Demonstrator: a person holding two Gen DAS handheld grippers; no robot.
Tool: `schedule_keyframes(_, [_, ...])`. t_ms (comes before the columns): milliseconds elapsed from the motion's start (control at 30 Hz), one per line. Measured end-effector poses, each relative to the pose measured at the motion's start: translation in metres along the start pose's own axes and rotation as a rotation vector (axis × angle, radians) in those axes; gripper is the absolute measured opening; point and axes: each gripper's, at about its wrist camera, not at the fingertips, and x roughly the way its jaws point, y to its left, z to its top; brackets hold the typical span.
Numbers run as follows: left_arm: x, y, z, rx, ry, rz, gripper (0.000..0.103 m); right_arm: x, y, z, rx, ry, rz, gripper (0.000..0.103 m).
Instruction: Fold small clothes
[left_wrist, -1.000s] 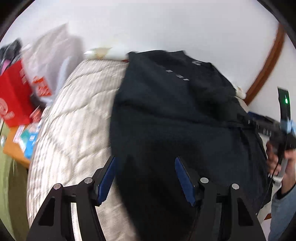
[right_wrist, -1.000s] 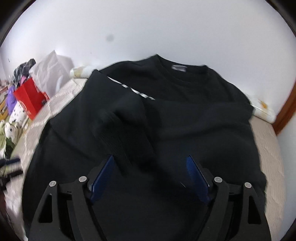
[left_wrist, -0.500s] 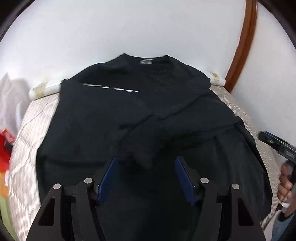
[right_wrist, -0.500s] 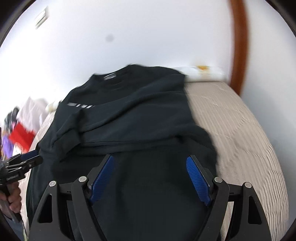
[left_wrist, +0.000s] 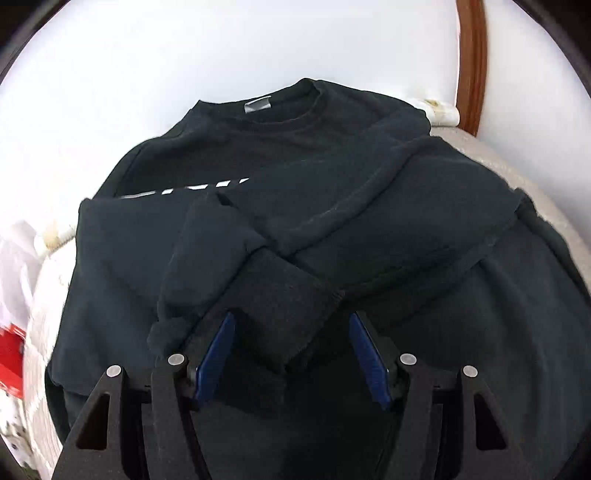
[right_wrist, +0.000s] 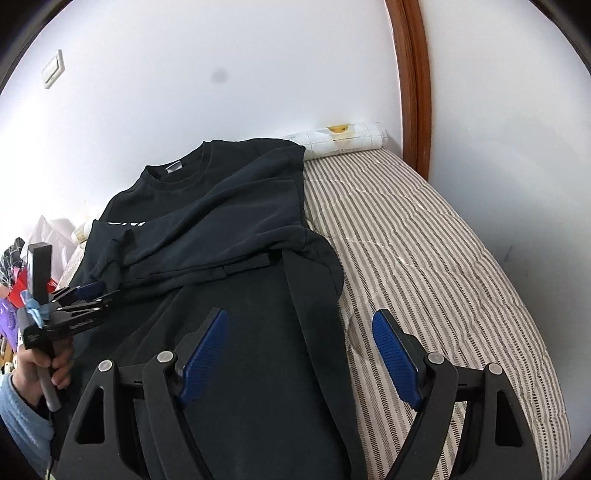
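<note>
A black sweatshirt (left_wrist: 332, 177) lies flat on the bed, collar toward the wall, both sleeves folded across its chest. In the left wrist view my left gripper (left_wrist: 291, 354) hovers open over the crossed sleeve cuff (left_wrist: 280, 306), and its blue pads do not touch the cloth. The right wrist view shows my right gripper (right_wrist: 299, 354) open above the sweatshirt's (right_wrist: 229, 229) lower right edge, one finger over black cloth and the other over the bedspread. The left gripper (right_wrist: 96, 291) also shows at that view's left, held by a hand (right_wrist: 55, 365).
The striped quilted bedspread (right_wrist: 424, 258) lies bare to the right of the garment. A white roll (right_wrist: 343, 138) sits against the wall at the bed's head. A brown wooden frame (right_wrist: 413, 92) rises at the corner. A white bag (left_wrist: 18, 254) and a red bag (left_wrist: 11, 350) stand left.
The left view has swung from the garment's left edge to its middle. The right view has swung from the middle to the right edge. Both grippers have stayed open.
</note>
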Motion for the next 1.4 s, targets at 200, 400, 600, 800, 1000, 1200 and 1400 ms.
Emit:
schedule_keyframes(200, [0.001,-0.004,0.005,0.028,-0.011,0.078,0.026,0.002,0.008,-0.001,-0.019,0.001,0.003,0.08])
schedule_keyframes(400, [-0.033,0.047,0.013,-0.127,-0.057,-0.069,0.009,0.003,0.021,0.003,-0.042,0.004,0.002,0.08])
schedule_keyframes(600, [-0.06,0.119,0.007,-0.256,-0.12,0.027,0.009,0.008,0.053,0.017,-0.085,-0.014,0.026,0.08])
schedule_keyframes(800, [-0.051,0.166,-0.011,-0.315,-0.055,0.062,0.015,0.017,0.082,0.025,-0.104,-0.02,0.055,0.08])
schedule_keyframes(1000, [-0.044,0.205,-0.033,-0.442,-0.024,0.024,0.052,0.03,0.103,0.019,-0.128,-0.005,0.067,0.08])
schedule_keyframes(1200, [-0.029,0.212,-0.039,-0.462,-0.015,-0.056,0.052,0.043,0.113,0.013,-0.145,0.024,0.068,0.08])
schedule_keyframes(1400, [-0.008,0.201,-0.037,-0.47,0.001,-0.088,0.043,0.047,0.11,0.007,-0.139,0.044,0.054,0.08])
